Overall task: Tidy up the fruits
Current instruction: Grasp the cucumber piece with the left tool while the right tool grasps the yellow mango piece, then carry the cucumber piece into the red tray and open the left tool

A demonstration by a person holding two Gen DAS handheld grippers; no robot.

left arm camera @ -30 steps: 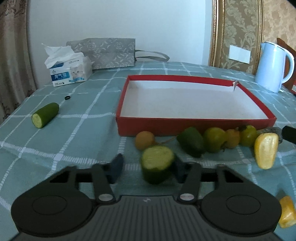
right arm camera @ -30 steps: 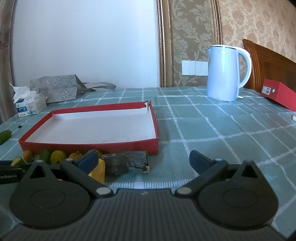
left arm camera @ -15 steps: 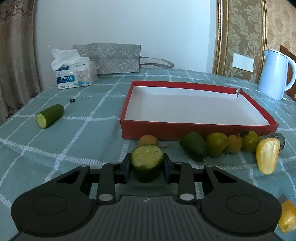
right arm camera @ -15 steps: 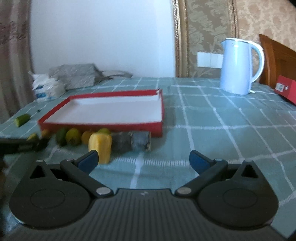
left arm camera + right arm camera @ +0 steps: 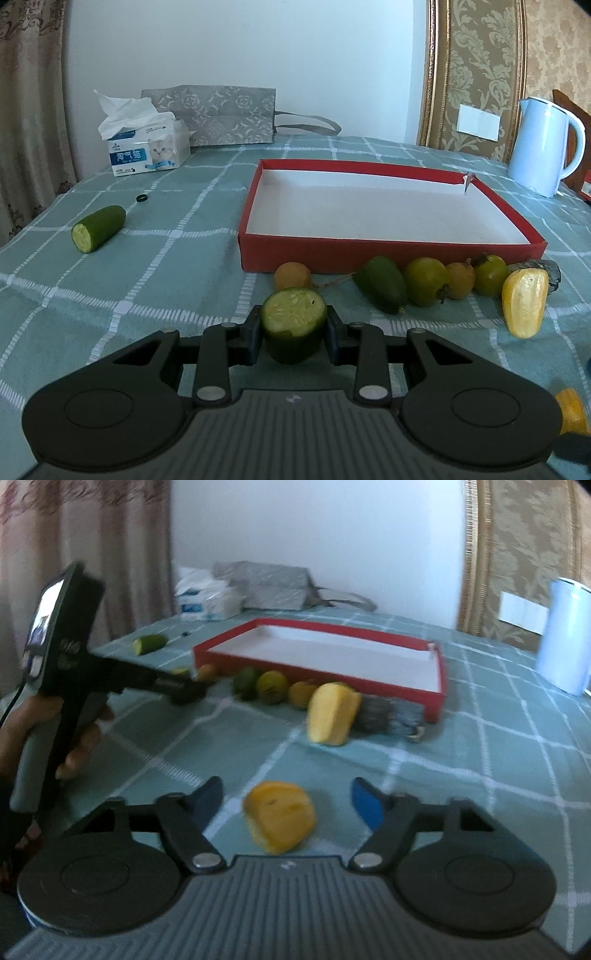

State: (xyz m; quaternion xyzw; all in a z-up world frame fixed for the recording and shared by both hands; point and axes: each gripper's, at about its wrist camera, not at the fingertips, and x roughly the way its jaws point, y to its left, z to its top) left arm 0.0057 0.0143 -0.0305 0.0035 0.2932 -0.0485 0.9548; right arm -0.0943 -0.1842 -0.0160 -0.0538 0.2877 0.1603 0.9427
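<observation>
left hand-held gripper (image 5: 293,334) clamped on cucumber chunk (image 5: 293,325); right hand-held gripper (image 5: 287,803) closing round yellow fruit piece (image 5: 279,815), pads not touching. next: both into red box (image 5: 388,251).

The whole right wrist view is smeared by motion blur, so the tissue box (image 5: 207,602) shows no legible print and the row of small fruits (image 5: 271,686) along the red tray (image 5: 441,686) melts into soft blobs. The dark lump (image 5: 388,718) behind the yellow fruit half (image 5: 332,714) cannot be identified. The kettle (image 5: 567,653) is cut by the right edge. A hand (image 5: 44,734) on the left gripper's handle is partly hidden. In the left wrist view, the held cucumber piece (image 5: 293,325) has its lower part hidden, an orange-yellow piece (image 5: 570,411) is half hidden by the gripper body, and the small black ring (image 5: 140,198) is too small to identify.
</observation>
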